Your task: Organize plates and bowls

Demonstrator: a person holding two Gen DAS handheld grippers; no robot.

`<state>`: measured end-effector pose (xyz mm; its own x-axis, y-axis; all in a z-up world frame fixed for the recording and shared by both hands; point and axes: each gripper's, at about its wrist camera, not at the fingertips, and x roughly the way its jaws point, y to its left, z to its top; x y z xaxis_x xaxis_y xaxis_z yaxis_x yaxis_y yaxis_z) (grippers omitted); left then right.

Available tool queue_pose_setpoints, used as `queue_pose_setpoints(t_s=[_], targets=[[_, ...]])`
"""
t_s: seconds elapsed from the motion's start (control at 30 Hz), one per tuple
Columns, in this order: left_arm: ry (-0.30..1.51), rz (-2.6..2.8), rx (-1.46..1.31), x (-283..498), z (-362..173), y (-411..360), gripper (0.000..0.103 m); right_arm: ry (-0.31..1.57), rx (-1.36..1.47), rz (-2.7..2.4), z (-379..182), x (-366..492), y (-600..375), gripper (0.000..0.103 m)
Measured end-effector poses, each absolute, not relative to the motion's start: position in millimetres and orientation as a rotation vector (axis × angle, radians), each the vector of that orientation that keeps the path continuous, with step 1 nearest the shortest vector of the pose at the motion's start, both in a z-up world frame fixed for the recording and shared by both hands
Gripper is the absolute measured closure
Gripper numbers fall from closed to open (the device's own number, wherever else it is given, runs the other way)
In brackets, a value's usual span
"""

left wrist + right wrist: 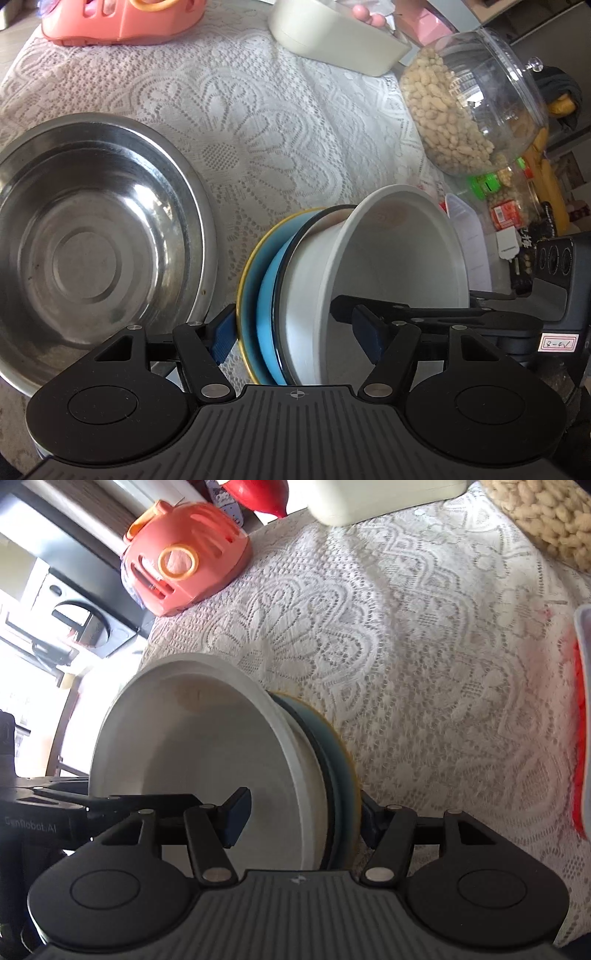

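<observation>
L wrist: bowl stack [332,295] betw. tool [295,339] pads

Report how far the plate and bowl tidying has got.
Done: the white bowl is nested in the blue plate. In hand: both the left gripper and the right gripper straddle that stack's rim, tilted over the lace tablecloth. Left: the steel bowl sits apart, unstacked.

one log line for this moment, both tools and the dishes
left tool: straddles stack rim | right tool: straddles opposite rim | stack: white bowl in blue plate, tilted | steel bowl: on lace cloth
</observation>
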<state>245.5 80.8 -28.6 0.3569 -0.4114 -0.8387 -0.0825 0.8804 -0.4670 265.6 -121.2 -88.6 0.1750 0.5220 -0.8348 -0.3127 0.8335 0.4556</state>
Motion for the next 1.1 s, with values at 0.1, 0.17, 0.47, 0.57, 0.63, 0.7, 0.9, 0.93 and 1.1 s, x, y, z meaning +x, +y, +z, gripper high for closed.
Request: queue_pose_setpoints(t_s=[0.1,0.17,0.47,0.57,0.63,0.7,0.9,0.93,1.1], targets=[[1.209,-0.195,-0.435,247,-27,73,0.032,1.260,0.174,0.619,-91,268,-118,0.042],[1.224,-0.178,-0.393,250,-26,67,0.032,1.264,0.191,0.640,-93,270,-122,0.041],[1.252,-0.130,-0.420,252,-31,65,0.032,1.286,0.240,0.683,-100,271,-126,0.044],[1.306,-0.132,-0.478,257,-30,72,0.032,1.314,0.269,0.683,-101,273,-127,0.042],[1.325,-0.137,-0.515,256,-30,76,0.032,1.344,0.279,0.677,-98,276,-126,0.040],[1.323,-0.146,-0.522,254,-30,77,0.032,1.360,0.263,0.677,-93,276,-123,0.039],[1.301,-0.142,-0.458,252,-31,67,0.031,1.334,0.203,0.718,-96,275,-122,0.039],[1.297,-0.142,-0.448,252,-30,66,0.031,1.340,0.220,0.719,-98,276,-124,0.040],[1.284,-0.145,-0.413,248,-34,60,0.031,1.362,0.270,0.723,-106,276,-129,0.042]])
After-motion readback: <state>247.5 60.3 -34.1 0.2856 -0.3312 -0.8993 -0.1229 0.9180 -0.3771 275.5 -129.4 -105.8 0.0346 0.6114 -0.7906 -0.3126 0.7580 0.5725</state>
